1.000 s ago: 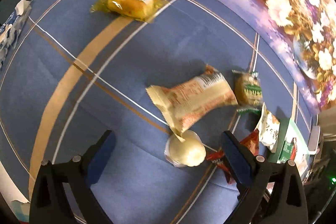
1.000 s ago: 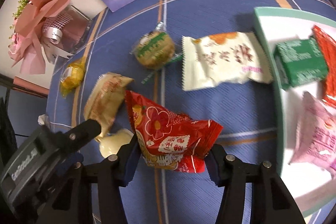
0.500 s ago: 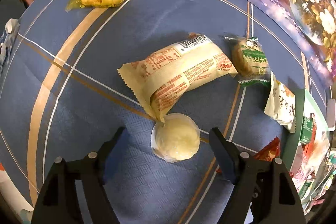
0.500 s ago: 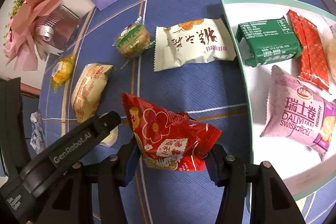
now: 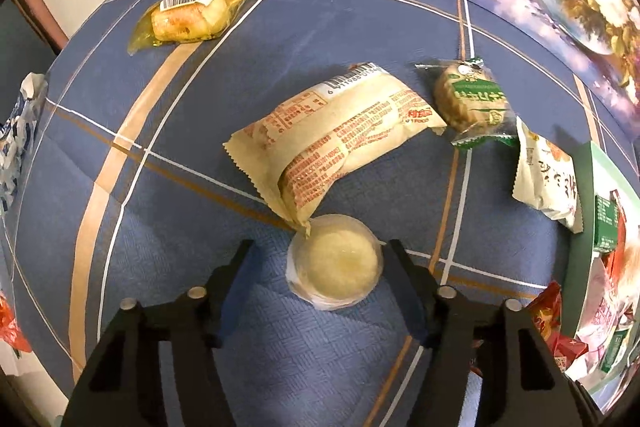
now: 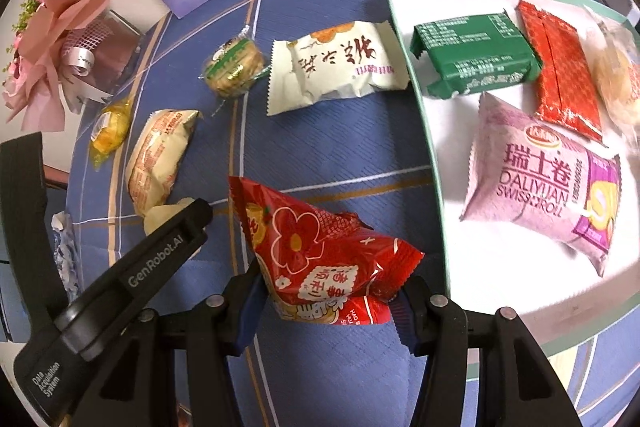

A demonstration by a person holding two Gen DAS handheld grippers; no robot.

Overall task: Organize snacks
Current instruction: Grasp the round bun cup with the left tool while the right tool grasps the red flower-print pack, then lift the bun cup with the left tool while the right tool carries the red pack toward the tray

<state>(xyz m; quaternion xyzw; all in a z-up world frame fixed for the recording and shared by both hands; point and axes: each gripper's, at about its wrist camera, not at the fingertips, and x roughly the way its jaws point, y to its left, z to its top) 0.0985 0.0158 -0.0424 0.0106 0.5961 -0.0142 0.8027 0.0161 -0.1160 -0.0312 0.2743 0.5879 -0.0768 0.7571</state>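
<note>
Left tool (image 5: pixel 318 253) pointed steeply down at the counter (image 5: pixel 340 27), fingers just closing in around the round pale jelly cup (image 5: pixel 334 269): right finger at its rim, left finger short of it, no grip yet. Cup glossy, film-lidded, no long axis, tucked under the corner of the tan wrapped bun (image 5: pixel 340 143), likely to snag in a lift. Right tool (image 6: pixel 326 293) clamped on the red flowered packet (image 6: pixel 320 255), just left of the white tray (image 6: pixel 436 155), half full already.

Left gripper (image 5: pixel 318 255) jaws closing around pale round cake (image 5: pixel 335 261), contact unclear
</note>
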